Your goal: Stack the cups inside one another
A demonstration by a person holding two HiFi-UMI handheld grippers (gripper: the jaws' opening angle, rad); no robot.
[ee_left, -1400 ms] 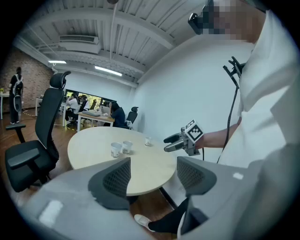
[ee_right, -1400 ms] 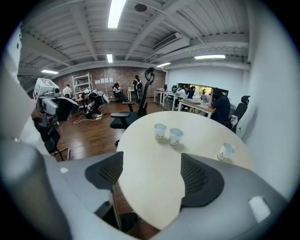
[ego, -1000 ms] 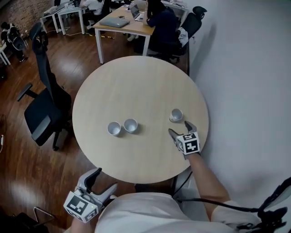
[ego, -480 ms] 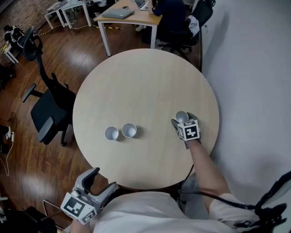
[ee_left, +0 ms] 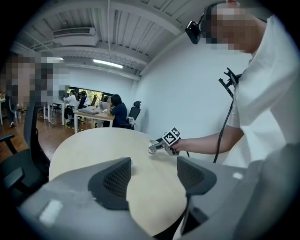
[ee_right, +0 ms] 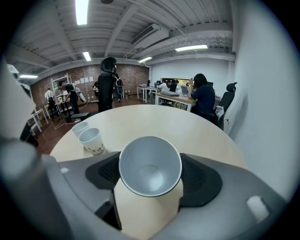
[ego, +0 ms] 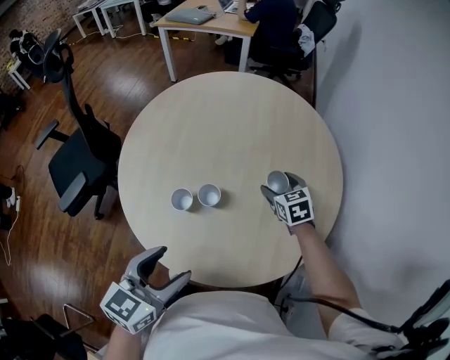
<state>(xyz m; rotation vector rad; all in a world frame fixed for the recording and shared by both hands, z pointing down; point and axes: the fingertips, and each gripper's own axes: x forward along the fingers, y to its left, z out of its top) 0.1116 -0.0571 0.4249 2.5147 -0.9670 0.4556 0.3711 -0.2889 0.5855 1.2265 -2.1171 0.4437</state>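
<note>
Three white paper cups are on the round light-wood table. Two stand upright side by side at front left, one cup and its neighbour. The third cup sits tilted between the jaws of my right gripper, which is shut on it near the table's right edge, with the cup's mouth facing that gripper's camera. My left gripper hangs open and empty below the table's near edge.
A black office chair stands on the wooden floor left of the table. A white wall runs close along the right side. Behind the table is a desk with seated people.
My right gripper moved forward around the lone cup on the right and shut on it. The left gripper stayed low, and the two left cups did not move.
</note>
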